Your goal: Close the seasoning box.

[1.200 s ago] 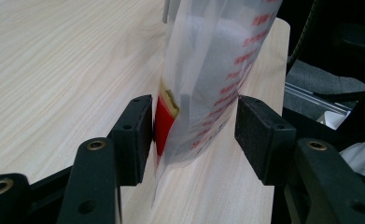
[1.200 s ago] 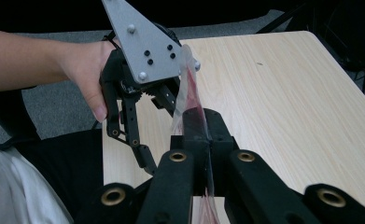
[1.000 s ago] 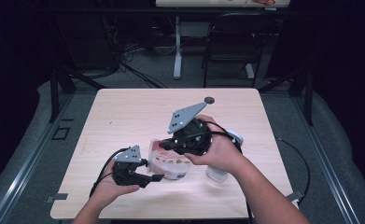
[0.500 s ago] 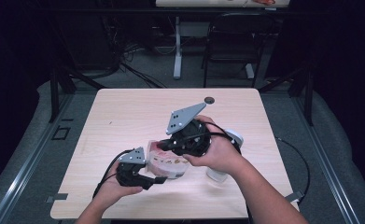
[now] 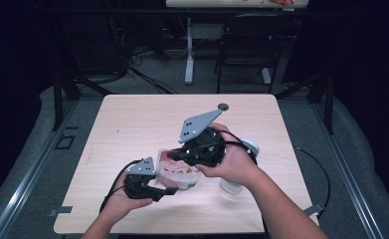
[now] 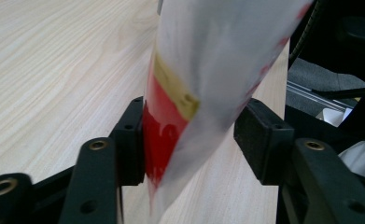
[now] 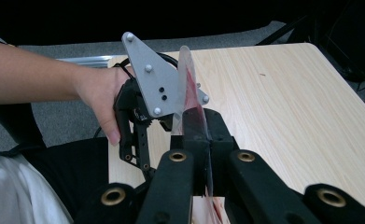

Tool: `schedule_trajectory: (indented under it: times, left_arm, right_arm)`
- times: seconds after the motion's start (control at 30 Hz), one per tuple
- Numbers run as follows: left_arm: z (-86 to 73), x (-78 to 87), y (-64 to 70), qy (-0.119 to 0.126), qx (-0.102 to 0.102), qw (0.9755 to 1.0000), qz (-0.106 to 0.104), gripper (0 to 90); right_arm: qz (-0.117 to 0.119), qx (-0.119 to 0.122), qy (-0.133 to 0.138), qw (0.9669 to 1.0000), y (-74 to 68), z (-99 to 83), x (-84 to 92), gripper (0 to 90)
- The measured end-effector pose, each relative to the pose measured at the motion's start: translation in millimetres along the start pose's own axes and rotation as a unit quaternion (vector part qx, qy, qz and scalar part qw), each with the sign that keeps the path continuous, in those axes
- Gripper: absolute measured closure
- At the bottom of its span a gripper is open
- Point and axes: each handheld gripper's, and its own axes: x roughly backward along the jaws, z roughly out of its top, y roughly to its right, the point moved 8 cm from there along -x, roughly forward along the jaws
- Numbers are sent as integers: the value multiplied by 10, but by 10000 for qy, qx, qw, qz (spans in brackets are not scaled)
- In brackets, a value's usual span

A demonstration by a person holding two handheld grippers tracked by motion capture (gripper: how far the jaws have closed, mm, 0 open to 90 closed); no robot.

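A clear plastic bag (image 5: 178, 172) with red print hangs low over the table between both grippers. My right gripper (image 7: 196, 122) is shut on the bag's thin edge (image 7: 187, 79), which stands upright between its jaws. My left gripper (image 6: 192, 135) has the bag's lower corner (image 6: 171, 126) between its jaws. Those jaws have just been closing. The left pad (image 6: 132, 140) touches the red part, while the right pad (image 6: 260, 140) stands just off the plastic. In the high view the left gripper (image 5: 172, 189) is near the table's front edge and the right gripper (image 5: 176, 155) is above it.
A white bottle-like object (image 5: 234, 185) lies on the light wooden table (image 5: 132, 124) under the right hand. A small dark disc (image 5: 223, 106) sits near the far edge. A chair (image 5: 246, 50) and a table leg stand beyond the table.
The left gripper's jaws sit a little narrower around the bag's corner. Both hands keep their places and the right gripper's hold is unchanged.
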Motion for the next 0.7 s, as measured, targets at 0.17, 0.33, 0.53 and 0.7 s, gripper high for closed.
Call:
schedule_trajectory:
  times: [0.17,0.33,0.53,0.7]
  left_arm:
    - [-20,10,11,-99,57,9999,-69,584]
    - [-38,10,24,-192,17,9998,-101,608]
    - [-46,25,37,-272,35,9996,-107,628]
    - [-45,46,43,-333,32,9994,-90,642]
  right_arm:
    - [-5,-65,58,10000,26,-36,4,899]
    - [14,-126,63,9999,49,-87,9,898]
    - [23,-141,88,9999,63,-117,19,893]
    - [5,-178,136,9997,76,-140,41,880]
